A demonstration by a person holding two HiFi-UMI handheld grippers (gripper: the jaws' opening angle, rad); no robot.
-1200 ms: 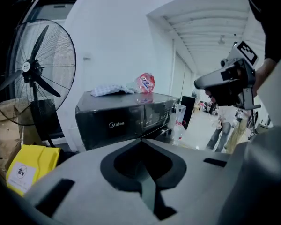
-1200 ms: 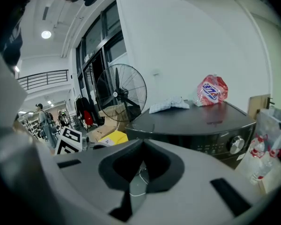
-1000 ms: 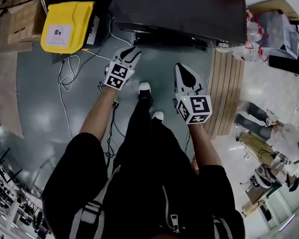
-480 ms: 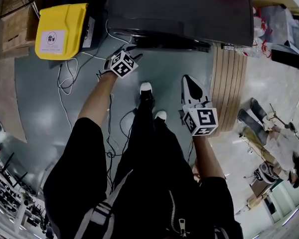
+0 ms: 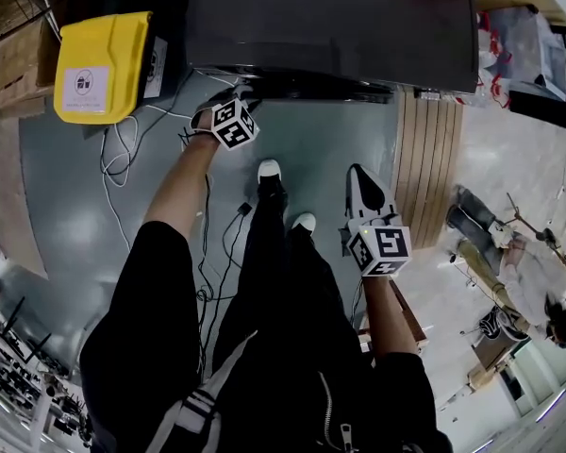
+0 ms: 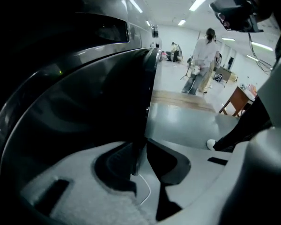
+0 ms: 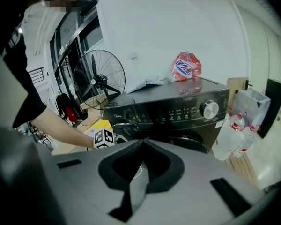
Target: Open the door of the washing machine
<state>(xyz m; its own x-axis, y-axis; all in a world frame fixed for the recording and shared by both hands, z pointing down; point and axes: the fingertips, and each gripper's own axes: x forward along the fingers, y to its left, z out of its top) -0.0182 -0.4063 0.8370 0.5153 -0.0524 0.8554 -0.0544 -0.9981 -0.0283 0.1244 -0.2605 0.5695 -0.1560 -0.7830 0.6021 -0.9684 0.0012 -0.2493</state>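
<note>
Nearby, a yellow bin [image 5: 102, 64] and loose white cables [image 5: 123, 149] lie beside the washing machine [image 5: 330, 26] (a red bag [image 7: 186, 65] sits on its top), with wooden planks [image 5: 432, 173] on the other side. The grey floor [image 5: 66, 215] shines in a bright hall. The left claw [image 6: 139, 159], whose jaws have just been closing, pinches the rim of the door [image 6: 84, 107]. The right claw [image 7: 141, 146], jaws together and empty, hangs well apart from it.

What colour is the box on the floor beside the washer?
Yellow, with a white label; the box shows best in the head view.
</note>
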